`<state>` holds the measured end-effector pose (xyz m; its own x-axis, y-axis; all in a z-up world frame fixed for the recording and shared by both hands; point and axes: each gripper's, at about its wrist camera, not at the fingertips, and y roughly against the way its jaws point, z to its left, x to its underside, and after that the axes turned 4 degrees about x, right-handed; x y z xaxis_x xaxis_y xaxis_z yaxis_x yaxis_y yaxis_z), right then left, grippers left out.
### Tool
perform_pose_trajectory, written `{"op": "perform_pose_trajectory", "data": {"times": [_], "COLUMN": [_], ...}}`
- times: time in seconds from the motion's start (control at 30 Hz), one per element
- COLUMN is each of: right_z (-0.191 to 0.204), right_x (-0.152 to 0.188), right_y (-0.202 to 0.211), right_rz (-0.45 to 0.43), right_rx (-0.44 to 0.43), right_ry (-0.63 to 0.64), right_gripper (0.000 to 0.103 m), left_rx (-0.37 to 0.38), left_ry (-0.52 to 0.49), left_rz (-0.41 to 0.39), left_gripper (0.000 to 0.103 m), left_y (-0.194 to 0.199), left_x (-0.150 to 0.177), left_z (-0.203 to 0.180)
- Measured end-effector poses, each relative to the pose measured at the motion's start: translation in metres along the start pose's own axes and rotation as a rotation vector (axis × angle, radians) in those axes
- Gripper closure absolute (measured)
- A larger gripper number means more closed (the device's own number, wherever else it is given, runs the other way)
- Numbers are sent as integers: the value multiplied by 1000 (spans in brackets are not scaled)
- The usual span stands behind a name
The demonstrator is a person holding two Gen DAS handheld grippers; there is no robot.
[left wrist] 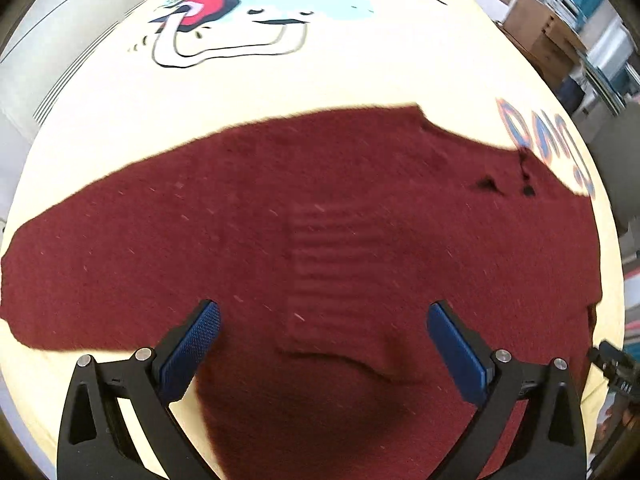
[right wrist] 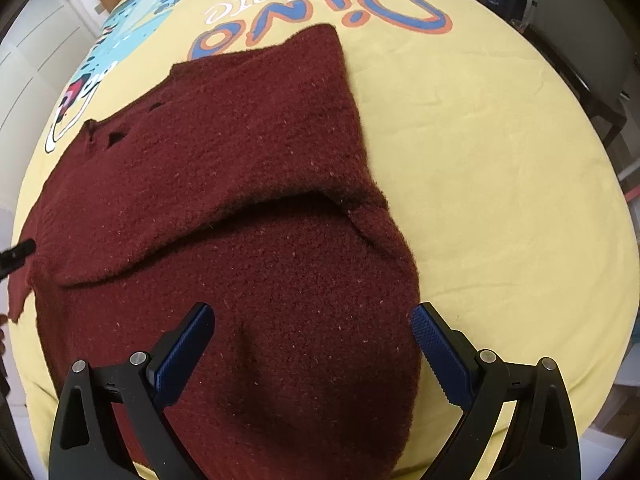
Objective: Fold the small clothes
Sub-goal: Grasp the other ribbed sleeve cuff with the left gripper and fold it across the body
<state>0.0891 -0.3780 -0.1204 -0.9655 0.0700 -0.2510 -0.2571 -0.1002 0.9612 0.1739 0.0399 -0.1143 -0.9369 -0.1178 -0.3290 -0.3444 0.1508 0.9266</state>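
On yellow dino-print sheet (right wrist: pixel 500 184), maroon knit sweater (right wrist: pixel 248 184) w/ cardboard boxes (left wrist: pixel 536 28) behind.

Left hand-held gripper (left wrist: pixel 323 322) has its blue pads spread wide over a dark red knit sweater (left wrist: pixel 320 240), gripping nothing. The sweater lies flat on a yellow cartoon-print sheet (left wrist: pixel 360 76). Cardboard boxes (left wrist: pixel 540 28) sit at about 2 o'clock.

A domestic bedroom: a bed carries a yellow cartoon-dinosaur sheet (right wrist: pixel 480 160), with white panelled cupboard doors (right wrist: pixel 36 52) beside it and stacked cardboard boxes (left wrist: pixel 536 28) along one wall.
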Motion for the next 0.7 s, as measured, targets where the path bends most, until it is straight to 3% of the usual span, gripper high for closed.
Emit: {"op": "perform_pose_trajectory", "data": {"times": [0.17,0.33,0.4,0.5,0.57,0.6,0.7], "right_z": [1,3,5,4,3,1,-4], "right_x": [-1,-2,-4,-7,-10,-11,-16], "right_y": [4,1,0,-1,0,1,0], "right_rz": [-6,7,12,11,7,4,3], "right_rx": [6,18,28,39,47,52,64], "right_ry": [8,18,23,23,22,19,8], "right_gripper": [4,4,4,4,4,4,4], "left_rx": [57,86,65,61,100,125,145], "left_ry": [29,-23,-49,-82,-94,-96,-128], "left_rz": [87,130,172,158,143,139,135], "left_gripper": [3,10,22,43,81,88,91], "left_y": [-27,-58,-73,-79,-75,-74,-74], "left_x": [-22,-28,-26,-26,-26,-26,-28], "left_z": [8,-7,-16,-28,-31,-32,-39]}}
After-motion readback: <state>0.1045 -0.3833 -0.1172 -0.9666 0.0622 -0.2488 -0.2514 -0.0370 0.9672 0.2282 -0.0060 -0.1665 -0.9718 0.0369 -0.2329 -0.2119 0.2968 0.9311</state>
